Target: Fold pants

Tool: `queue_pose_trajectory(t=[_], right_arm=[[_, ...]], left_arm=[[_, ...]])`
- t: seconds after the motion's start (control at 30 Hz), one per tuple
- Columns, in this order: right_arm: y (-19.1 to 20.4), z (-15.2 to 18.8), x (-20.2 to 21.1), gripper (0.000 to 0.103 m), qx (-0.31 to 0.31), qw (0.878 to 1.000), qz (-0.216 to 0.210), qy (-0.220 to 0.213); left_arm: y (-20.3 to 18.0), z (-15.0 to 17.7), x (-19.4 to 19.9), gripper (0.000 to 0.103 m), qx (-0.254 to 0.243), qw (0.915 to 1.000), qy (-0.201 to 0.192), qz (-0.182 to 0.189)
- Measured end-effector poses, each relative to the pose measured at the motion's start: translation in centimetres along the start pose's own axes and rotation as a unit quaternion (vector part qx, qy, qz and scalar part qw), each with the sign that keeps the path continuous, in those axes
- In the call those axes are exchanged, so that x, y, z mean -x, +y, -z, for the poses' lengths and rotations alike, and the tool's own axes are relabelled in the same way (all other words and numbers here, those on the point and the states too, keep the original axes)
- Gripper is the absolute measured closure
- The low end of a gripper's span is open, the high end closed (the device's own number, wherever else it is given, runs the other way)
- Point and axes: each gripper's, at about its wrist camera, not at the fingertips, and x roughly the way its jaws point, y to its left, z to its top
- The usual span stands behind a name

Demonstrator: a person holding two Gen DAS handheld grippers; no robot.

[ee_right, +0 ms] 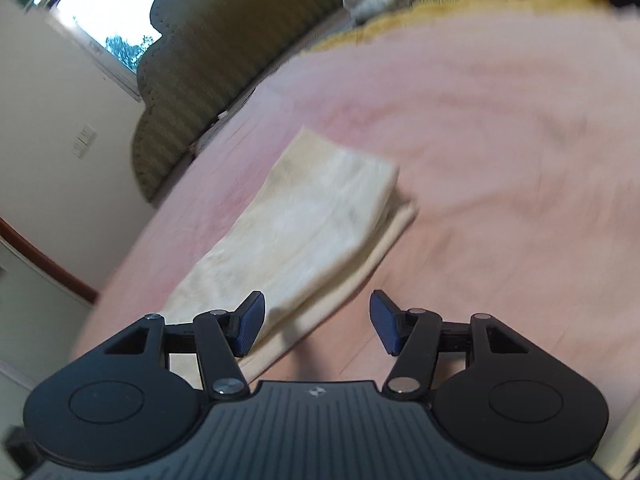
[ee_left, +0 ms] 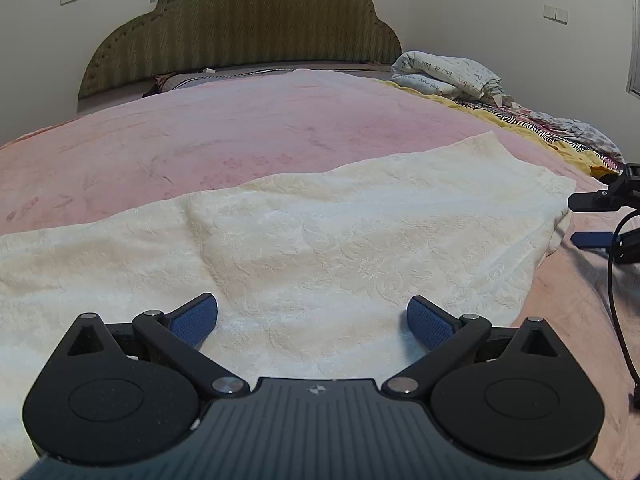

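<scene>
The cream textured pants (ee_left: pixel 312 232) lie flat on the pink bedspread (ee_left: pixel 200 128), with one layer folded over another. My left gripper (ee_left: pixel 312 316) is open and empty, low over the near part of the pants. In the right wrist view the pants (ee_right: pixel 316 220) show as a long folded strip. My right gripper (ee_right: pixel 316 320) is open and empty above the near end of the pants and the pink bedspread (ee_right: pixel 500 160). That view is motion blurred. The right gripper also shows at the right edge of the left wrist view (ee_left: pixel 608 200).
A green padded headboard (ee_left: pixel 244 28) stands at the back. A bundled white quilt (ee_left: pixel 444 74) and patterned yellow bedding (ee_left: pixel 560 140) lie at the far right of the bed. A black cable (ee_left: pixel 616 280) hangs from the right gripper. A window (ee_right: pixel 108 20) is at the left.
</scene>
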Motion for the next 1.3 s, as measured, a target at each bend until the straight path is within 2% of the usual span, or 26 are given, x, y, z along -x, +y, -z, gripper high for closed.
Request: queue_pose_trajectory(t=[0.07,0.13,0.3,0.6,0.83,0.87,0.93,1.03,1.13,1.2,1.23,1.27,1.3], right_arm=[[-0.4,0.8,-0.6,0.045,-0.023,0.999,-0.031,0.008],[-0.4,0.7,-1.0,0.045,-0.024,0.999,-0.034,0.001],[-0.9,-0.1,-2.7,0.046,-0.039,0.997,-0.049,-0.044],[0.4,-2.0,-7.0,0.047,0.005,0.994,-0.033,-0.103],[1.8,-2.5,-8.8,0.047,0.064,0.993,-0.006,-0.099],[1.6,-2.4,-8.6,0.05,0.065,0.993,-0.007,-0.097],[1.3,-2.5,-8.5,0.079,0.057,0.994,0.007,-0.097],[0.5,-2.7,-8.6,0.091,0.03,0.996,0.004,-0.089],[1.3,-2.6,-8.6,0.093,0.05,0.995,0.013,-0.089],[2.5,-2.4,-8.2,0.094,0.083,0.991,0.021,-0.098],[3.5,-2.2,-8.0,0.094,0.107,0.989,0.023,-0.104],[4.7,-1.9,-7.6,0.094,0.135,0.985,0.023,-0.109],[6.0,-1.6,-7.4,0.094,0.167,0.979,0.023,-0.113]], left_arm=[[0.0,0.0,0.0,0.0,0.0,1.0,0.0,0.0],[0.0,0.0,0.0,0.0,0.0,1.0,0.0,0.0],[0.0,0.0,0.0,0.0,0.0,1.0,0.0,0.001],[0.0,0.0,0.0,0.0,0.0,1.0,0.0,0.001],[0.0,0.0,0.0,0.0,0.001,1.0,0.0,0.001],[0.1,0.0,0.0,0.0,0.001,1.0,0.0,0.001],[0.0,0.0,0.0,0.0,0.001,1.0,0.0,0.001],[0.1,0.0,0.0,0.0,0.003,1.0,-0.002,0.003],[1.0,0.1,0.7,0.005,0.028,0.9992,-0.021,0.016],[2.4,0.1,1.8,0.006,0.079,0.9949,-0.048,0.04],[3.3,0.1,2.3,0.005,0.116,0.9892,-0.061,0.066],[4.2,0.0,2.7,0.004,0.156,0.9806,-0.07,0.096],[5.4,-0.2,2.9,0.004,0.206,0.9662,-0.075,0.136]])
